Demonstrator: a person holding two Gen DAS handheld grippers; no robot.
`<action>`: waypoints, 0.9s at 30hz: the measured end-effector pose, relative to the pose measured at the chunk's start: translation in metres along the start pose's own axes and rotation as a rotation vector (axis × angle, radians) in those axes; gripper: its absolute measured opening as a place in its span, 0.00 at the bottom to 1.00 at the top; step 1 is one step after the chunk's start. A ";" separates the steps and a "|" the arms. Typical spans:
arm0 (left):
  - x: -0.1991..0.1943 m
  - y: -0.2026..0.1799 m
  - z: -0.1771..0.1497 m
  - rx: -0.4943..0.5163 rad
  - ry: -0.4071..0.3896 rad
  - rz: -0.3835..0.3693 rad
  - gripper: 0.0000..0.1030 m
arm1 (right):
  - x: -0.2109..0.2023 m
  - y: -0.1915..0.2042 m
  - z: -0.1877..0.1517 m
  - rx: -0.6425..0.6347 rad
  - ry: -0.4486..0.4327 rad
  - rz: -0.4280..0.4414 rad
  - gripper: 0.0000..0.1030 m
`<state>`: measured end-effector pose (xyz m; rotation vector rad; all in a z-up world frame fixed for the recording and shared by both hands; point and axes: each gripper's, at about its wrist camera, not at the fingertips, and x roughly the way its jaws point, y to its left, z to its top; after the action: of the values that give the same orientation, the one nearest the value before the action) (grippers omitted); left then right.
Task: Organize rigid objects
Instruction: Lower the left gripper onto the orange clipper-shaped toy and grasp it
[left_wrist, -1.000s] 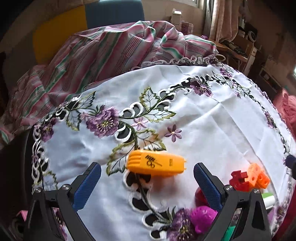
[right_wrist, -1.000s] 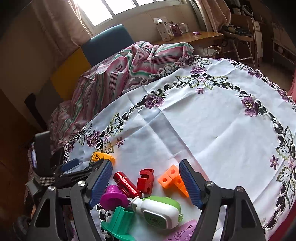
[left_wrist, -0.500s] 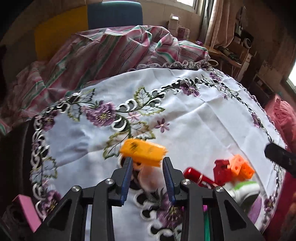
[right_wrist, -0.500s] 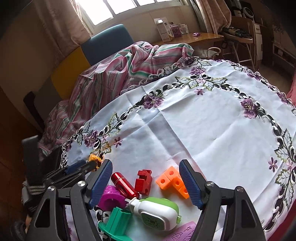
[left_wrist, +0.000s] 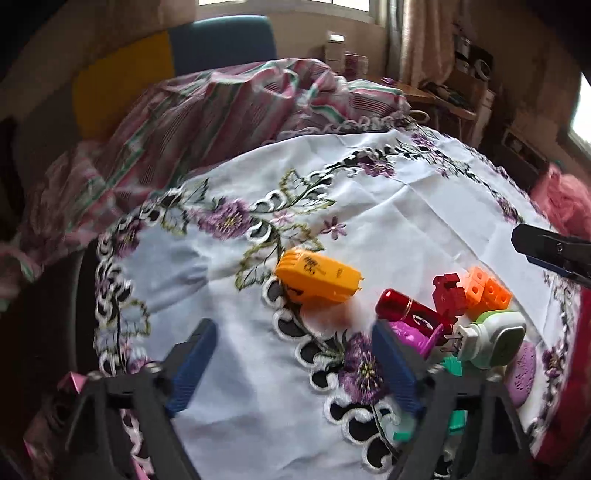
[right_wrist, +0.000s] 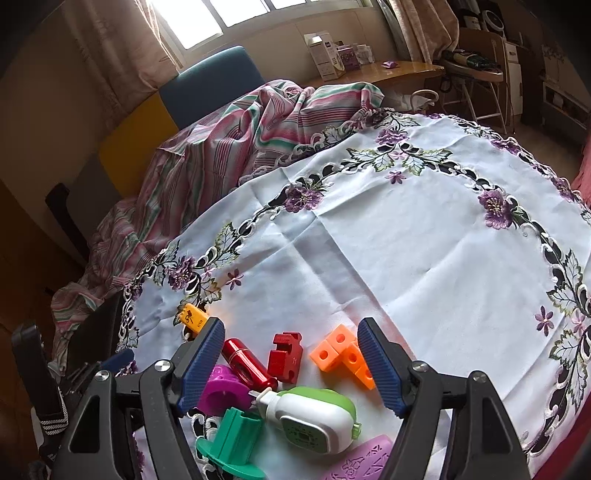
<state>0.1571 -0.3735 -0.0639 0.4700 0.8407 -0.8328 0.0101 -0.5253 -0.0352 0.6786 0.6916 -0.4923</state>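
Left gripper (left_wrist: 291, 365) with blue fingers (left_wrist: 190, 365) spread wide, holding nothing, poised low over the white embroidered tablecloth (left_wrist: 406, 221) on the round tabletop. Orange case (left_wrist: 317, 278) lying flat on the cloth ahead of those fingers, beyond their tips and roughly in line with the gap between them, slightly nearer the right-hand one; apart from both, touching neither. Seen from the right wrist view as a small orange shape (right_wrist: 192, 315) just past the tip of the left-hand finger, close to the near left edge of the tabletop.

Right gripper (right_wrist: 290, 363) likewise spread, blue fingers (right_wrist: 376, 365) empty, hanging over a cluster of toys by the near edge. Between those fingers: red cylinder (right_wrist: 245, 363), red block (right_wrist: 286, 356), and orange cubes (right_wrist: 340, 352) joined in a bent chain, the last partly hidden behind the right-hand finger. Closer to the camera: white and green plug-in device (right_wrist: 314, 417), magenta ring (right_wrist: 221, 391), teal piece (right_wrist: 236, 439), and a pale purple patterned piece (right_wrist: 362, 459) at the bottom rim.

Same cluster visible in the left wrist view to the right of the orange case, well separated from it by bare cloth. Striped pink and green fabric (right_wrist: 229, 147) heaped past the far left edge of the tabletop.
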 end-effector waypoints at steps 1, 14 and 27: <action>0.005 -0.005 0.005 0.037 -0.001 0.007 0.95 | 0.000 -0.001 0.000 0.004 0.003 0.003 0.74; 0.071 -0.017 0.039 0.171 0.090 -0.017 0.95 | 0.004 -0.003 0.002 0.029 0.022 0.041 0.74; 0.030 0.001 0.012 -0.004 0.038 -0.088 0.68 | 0.006 0.006 0.001 -0.020 0.020 0.040 0.74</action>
<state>0.1750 -0.3941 -0.0809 0.4489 0.9030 -0.9059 0.0179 -0.5229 -0.0365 0.6777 0.6994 -0.4418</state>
